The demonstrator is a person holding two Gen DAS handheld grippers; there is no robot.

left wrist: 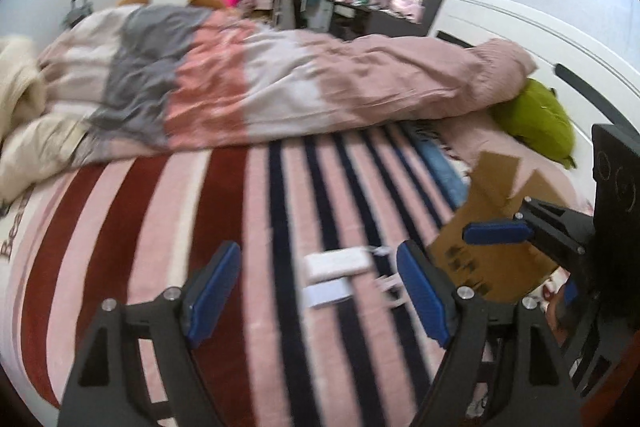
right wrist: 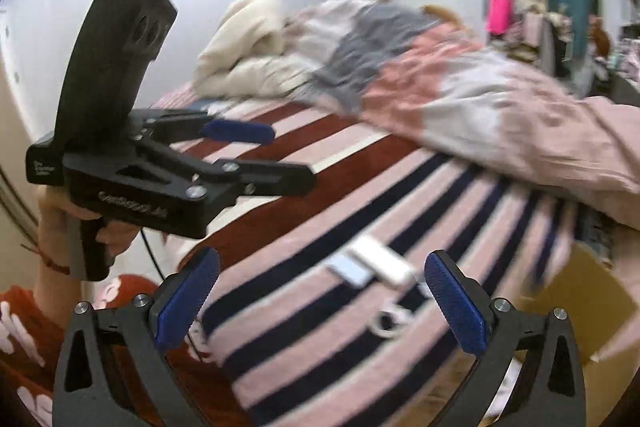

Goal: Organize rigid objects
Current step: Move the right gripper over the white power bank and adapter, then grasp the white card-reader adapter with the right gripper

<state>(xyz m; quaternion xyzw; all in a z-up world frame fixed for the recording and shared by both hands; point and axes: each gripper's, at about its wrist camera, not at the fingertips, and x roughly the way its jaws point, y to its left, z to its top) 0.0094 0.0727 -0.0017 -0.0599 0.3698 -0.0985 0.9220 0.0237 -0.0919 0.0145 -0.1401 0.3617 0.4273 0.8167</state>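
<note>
Two small white flat boxes lie side by side on the striped bed cover, with small white loose bits to their right. My left gripper is open and empty just above them. In the right wrist view the white boxes and a small white ring-shaped piece lie between my open, empty right gripper's fingers. The left gripper shows there at the left, open, held by a hand. An open cardboard box sits on the bed at the right, with the right gripper over it.
A crumpled pink, grey and white duvet lies across the far half of the bed. A green pillow rests by the white headboard. Cream bedding is piled at the far corner. Cluttered shelves and a desk stand beyond the bed.
</note>
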